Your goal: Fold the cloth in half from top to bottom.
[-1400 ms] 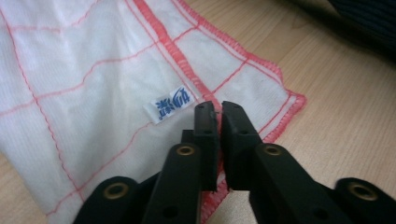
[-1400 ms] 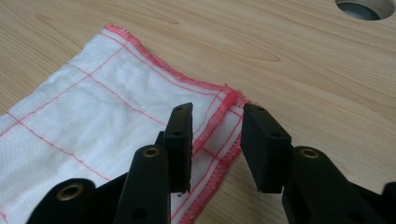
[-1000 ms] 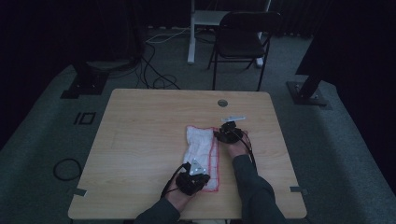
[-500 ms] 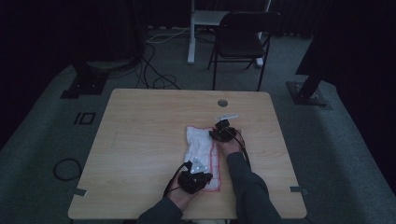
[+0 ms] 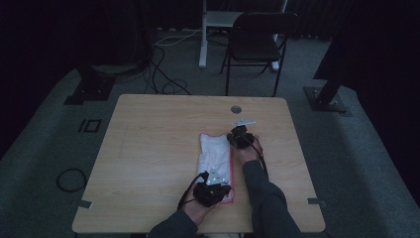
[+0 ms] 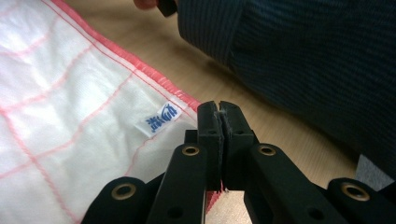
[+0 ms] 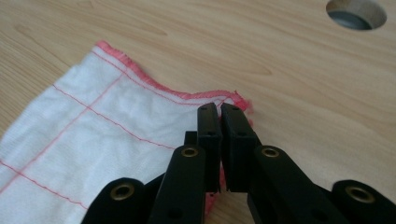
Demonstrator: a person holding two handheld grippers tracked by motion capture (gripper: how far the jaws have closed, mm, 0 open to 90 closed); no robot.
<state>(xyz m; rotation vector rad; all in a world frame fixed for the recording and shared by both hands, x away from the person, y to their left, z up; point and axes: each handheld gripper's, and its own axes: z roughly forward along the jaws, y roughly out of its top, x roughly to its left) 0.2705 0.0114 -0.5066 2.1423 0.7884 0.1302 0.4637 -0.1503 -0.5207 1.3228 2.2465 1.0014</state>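
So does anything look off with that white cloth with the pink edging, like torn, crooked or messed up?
Nothing stands out. The white cloth with pink edging lies flat and folded on the light wooden table, no tears visible. The left gripper is shut on its near corner; the right gripper has just closed on its far corner.

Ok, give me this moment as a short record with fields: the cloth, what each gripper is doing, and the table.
cloth: white cloth with pink grid lines and pink hem, lying flat, folded into a long strip
left gripper: shut on the cloth's near right corner, by the blue label
right gripper: jaws have just been closing, now shut on the cloth's far right corner
table: wooden table, round cable hole beyond the cloth
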